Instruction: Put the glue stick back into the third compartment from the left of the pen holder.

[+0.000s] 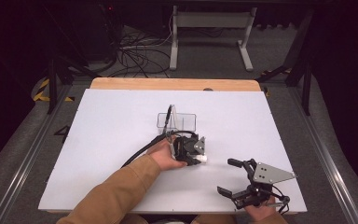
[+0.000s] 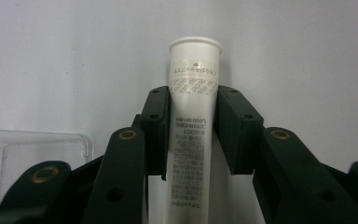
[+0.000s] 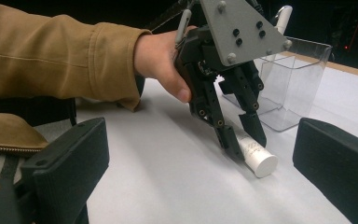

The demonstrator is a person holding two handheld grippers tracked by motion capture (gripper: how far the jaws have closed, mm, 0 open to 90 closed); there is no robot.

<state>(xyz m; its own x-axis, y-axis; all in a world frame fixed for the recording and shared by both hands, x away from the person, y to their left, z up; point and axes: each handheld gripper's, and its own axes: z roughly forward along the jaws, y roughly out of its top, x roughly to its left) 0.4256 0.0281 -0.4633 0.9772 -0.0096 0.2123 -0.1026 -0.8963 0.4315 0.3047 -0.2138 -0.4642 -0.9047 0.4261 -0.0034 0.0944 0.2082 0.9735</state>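
White tube (image 2: pixel 193 121) lies flat on surface (image 1: pixel 112 140), just in front of clear plastic bin (image 1: pixel 177 121). Left tool (image 1: pixel 196 154) angled down over it, pads either side of printed body, clamped on tube: likely grip for lift into bin. Cap end sticks out past pads. Right tool (image 1: pixel 235 179) rests near front edge, well apart, jaws wide apart, nothing between; judged waiting.

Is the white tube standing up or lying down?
Lying down. The white tube rests lengthwise on the table, its round end facing sideways, with the left gripper squeezing it from both sides.
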